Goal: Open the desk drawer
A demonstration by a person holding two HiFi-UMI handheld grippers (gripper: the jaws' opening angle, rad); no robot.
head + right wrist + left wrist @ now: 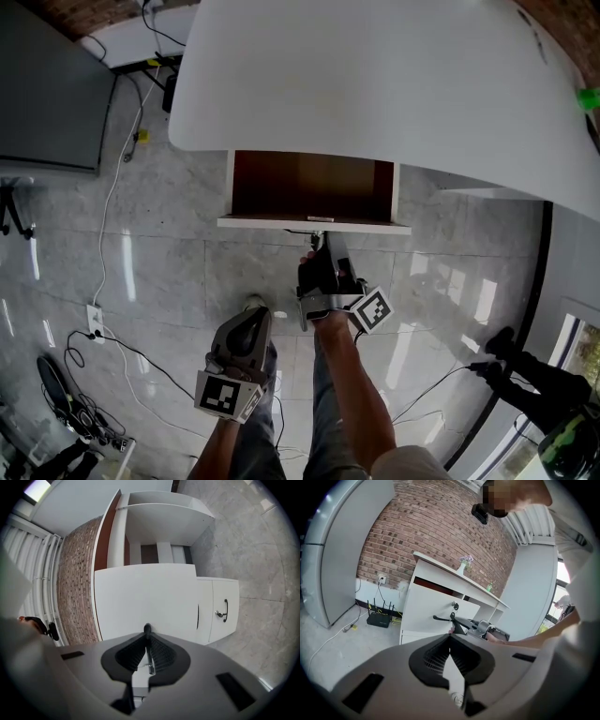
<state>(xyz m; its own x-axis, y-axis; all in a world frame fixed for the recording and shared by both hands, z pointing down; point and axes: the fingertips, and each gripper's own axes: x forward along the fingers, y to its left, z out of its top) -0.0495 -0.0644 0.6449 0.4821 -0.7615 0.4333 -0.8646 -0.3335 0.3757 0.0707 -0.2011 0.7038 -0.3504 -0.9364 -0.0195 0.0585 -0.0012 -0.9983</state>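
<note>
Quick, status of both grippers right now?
Left gripper: closed, holding nothing.
Right gripper: closed on the drawer handle.

No word, number or brand can be read anywhere I look. The nearest to a sign is a black-and-white square marker (225, 396) on the cube at the back of the left gripper (253, 314), and a second marker (372, 310) on the cube behind the right gripper (317, 242). Both are block patterns, not letters.
</note>
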